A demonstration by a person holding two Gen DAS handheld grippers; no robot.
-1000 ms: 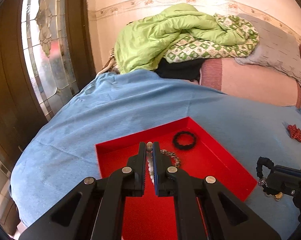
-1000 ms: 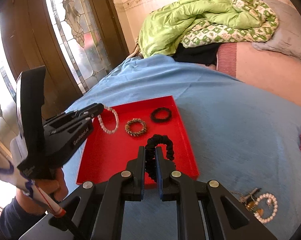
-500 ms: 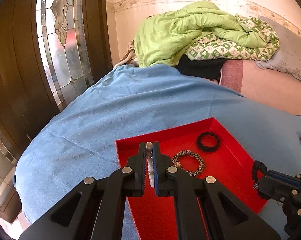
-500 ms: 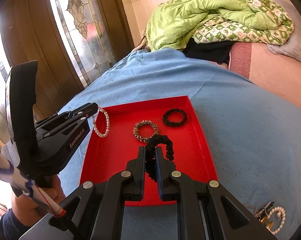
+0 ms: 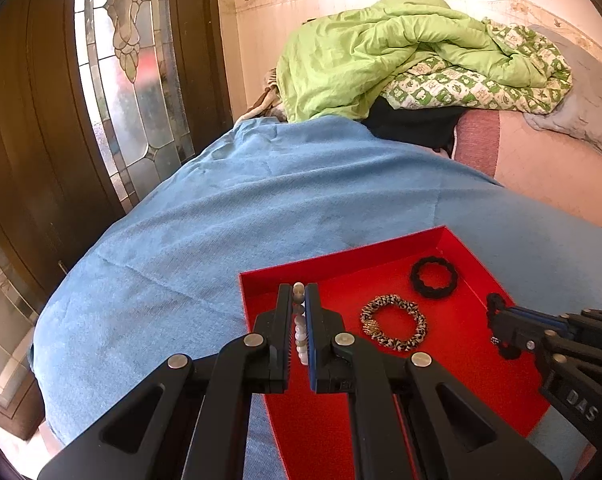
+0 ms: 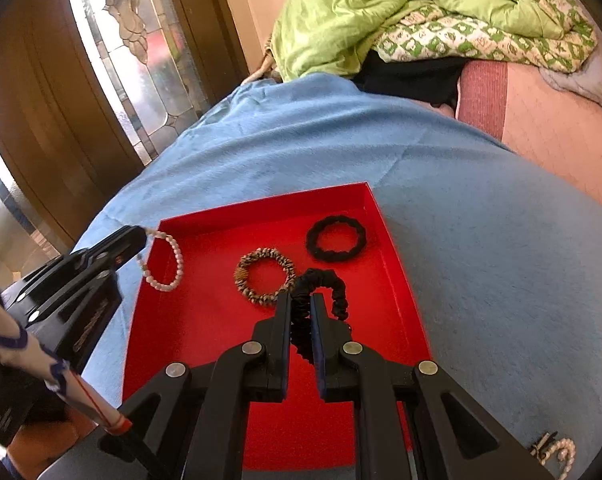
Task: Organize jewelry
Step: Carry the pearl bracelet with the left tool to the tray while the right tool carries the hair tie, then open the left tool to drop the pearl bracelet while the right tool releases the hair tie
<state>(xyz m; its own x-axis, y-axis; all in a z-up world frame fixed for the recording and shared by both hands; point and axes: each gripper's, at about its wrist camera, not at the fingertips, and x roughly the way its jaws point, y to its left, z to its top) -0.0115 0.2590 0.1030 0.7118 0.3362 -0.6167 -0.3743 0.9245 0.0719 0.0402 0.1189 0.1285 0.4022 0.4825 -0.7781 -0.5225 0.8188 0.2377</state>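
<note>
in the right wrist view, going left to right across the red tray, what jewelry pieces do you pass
pearl bracelet hanging from the left tongs → leopard-print bracelet lying flat → black scrunchie lying flat near the tray's right wall. The black scrunchie pinched in the right tongs overlaps these, so it is left out.

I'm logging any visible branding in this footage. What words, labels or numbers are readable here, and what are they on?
"DAS": raised letters on the body of the right gripper, seen in the left wrist view; it may be only part of a longer word.
Lettering on the side of the left gripper, seen in the right wrist view: too blurred to read.
Nothing readable on the red tray or the jewelry.
</note>
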